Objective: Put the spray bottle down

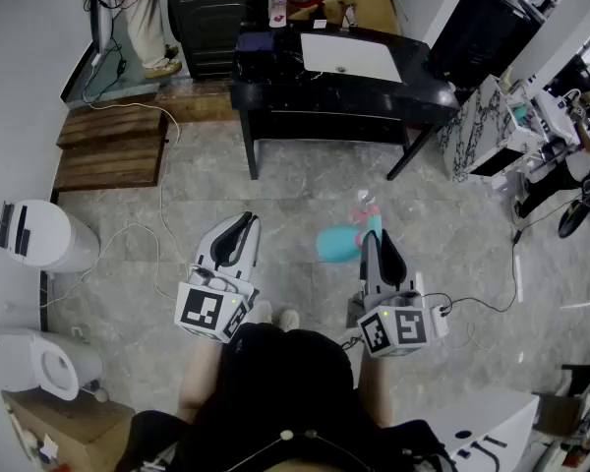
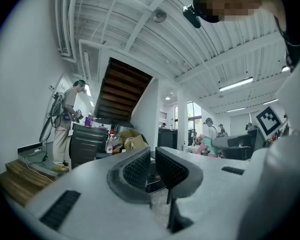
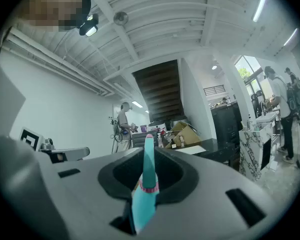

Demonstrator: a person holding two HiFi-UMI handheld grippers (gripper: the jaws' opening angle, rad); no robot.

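A teal spray bottle (image 1: 337, 245) with a pink trigger head sits sideways in the air above the grey stone floor, and my right gripper (image 1: 378, 243) is shut on it. In the right gripper view the bottle (image 3: 146, 184) stands between the two dark jaws, its narrow teal top pointing up. My left gripper (image 1: 238, 228) hangs level to the left of it, apart from the bottle. Its ribbed pads (image 2: 137, 170) stand close together with nothing between them. A black table (image 1: 275, 100) stands ahead of both grippers.
A white sheet (image 1: 351, 57) lies on the black table, with cardboard boxes (image 1: 364, 8) behind. Wooden steps (image 1: 113, 146) and a person (image 1: 152, 18) are at the back left. A white cylinder (image 1: 39, 234) stands left, a marble-patterned cabinet (image 1: 487, 126) right. Cables trail over the floor.
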